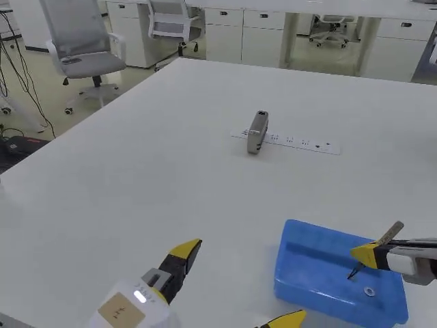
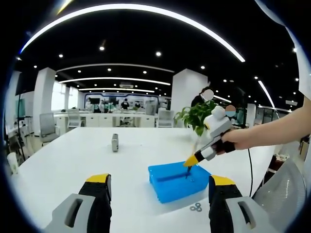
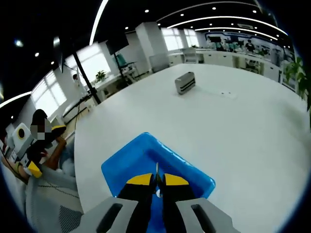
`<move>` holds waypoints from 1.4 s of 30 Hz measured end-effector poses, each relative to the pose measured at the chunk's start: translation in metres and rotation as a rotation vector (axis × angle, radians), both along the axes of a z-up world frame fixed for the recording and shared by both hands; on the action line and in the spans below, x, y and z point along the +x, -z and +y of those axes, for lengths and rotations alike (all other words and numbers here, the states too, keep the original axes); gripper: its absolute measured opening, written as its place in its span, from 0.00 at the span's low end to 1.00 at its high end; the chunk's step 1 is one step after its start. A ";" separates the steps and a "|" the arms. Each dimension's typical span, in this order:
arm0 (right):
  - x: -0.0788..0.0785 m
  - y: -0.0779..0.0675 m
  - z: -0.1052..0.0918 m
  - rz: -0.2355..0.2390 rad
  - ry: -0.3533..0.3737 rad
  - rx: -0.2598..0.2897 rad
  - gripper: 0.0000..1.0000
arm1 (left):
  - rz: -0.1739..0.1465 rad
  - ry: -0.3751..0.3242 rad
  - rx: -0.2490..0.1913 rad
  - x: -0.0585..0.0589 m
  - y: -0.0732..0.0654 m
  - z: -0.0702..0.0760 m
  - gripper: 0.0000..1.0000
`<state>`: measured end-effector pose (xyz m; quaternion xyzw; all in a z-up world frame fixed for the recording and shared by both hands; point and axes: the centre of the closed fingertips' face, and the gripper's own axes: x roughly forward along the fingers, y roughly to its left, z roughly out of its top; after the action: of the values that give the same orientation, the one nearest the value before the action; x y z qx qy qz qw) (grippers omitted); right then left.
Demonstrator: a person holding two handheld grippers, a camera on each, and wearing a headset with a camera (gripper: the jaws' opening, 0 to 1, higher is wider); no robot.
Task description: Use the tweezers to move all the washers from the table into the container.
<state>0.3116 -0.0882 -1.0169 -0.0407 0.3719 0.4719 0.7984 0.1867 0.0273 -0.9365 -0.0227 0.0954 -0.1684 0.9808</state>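
Note:
A blue container (image 1: 321, 263) sits at the table's near right, with one washer (image 1: 369, 292) lying inside it. My right gripper (image 1: 365, 254) is shut on the tweezers (image 1: 390, 234), whose dark tips point down into the container. In the right gripper view the tweezers (image 3: 157, 170) stick out between the shut jaws of the gripper (image 3: 158, 179) over the container (image 3: 131, 160). My left gripper (image 1: 235, 283) stands open to the left of the container. A few washers (image 2: 196, 208) lie on the table beside the container (image 2: 170, 187), between the left gripper's (image 2: 160, 180) jaws.
A grey device (image 1: 257, 132) stands on a white power strip (image 1: 300, 143) at mid-table. Office chairs (image 1: 82, 48) and cabinets line the far side. The table's left edge runs diagonally. A person's hand (image 2: 243, 138) holds the right gripper (image 2: 194, 159).

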 end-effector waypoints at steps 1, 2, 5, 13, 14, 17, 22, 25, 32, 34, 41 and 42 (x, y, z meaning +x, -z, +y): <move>0.000 0.001 0.000 0.002 -0.001 -0.002 0.03 | 0.000 0.000 0.000 0.000 0.000 0.000 0.83; 0.001 0.002 0.000 0.009 0.001 -0.007 0.03 | -0.001 0.001 0.000 0.000 0.000 0.000 0.83; 0.001 0.006 -0.001 0.014 -0.002 -0.019 0.03 | -0.002 0.001 -0.002 0.000 -0.001 -0.001 0.83; 0.001 0.013 0.000 0.025 -0.017 -0.047 0.03 | -0.002 -0.001 -0.002 0.000 -0.001 -0.001 0.83; 0.001 0.014 0.000 0.025 -0.018 -0.052 0.03 | -0.001 -0.002 -0.002 0.000 -0.001 0.000 0.83; 0.001 0.016 -0.001 0.029 -0.018 -0.067 0.03 | 0.000 -0.002 -0.001 0.000 -0.001 0.000 0.83; 0.000 0.018 -0.002 0.035 -0.013 -0.078 0.03 | -0.002 -0.006 -0.002 0.000 -0.001 0.001 0.83; 0.000 0.018 -0.002 0.035 -0.015 -0.080 0.03 | -0.002 -0.005 -0.002 0.000 -0.001 0.001 0.83; -0.002 0.013 -0.001 0.031 -0.009 -0.062 0.03 | -0.004 -0.005 -0.004 0.000 -0.001 0.002 0.83; -0.004 0.009 0.000 0.027 -0.007 -0.049 0.03 | -0.002 -0.006 -0.004 0.000 -0.001 0.002 0.83; -0.009 -0.001 0.001 0.031 0.000 -0.005 0.03 | -0.005 -0.005 -0.006 0.000 -0.001 0.002 0.83; -0.009 -0.003 0.002 0.032 0.001 0.000 0.03 | -0.005 -0.005 -0.007 0.000 -0.001 0.002 0.83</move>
<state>0.3024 -0.0866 -1.0140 -0.0326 0.3847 0.4719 0.7926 0.1869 0.0289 -0.9353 -0.0261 0.0920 -0.1665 0.9814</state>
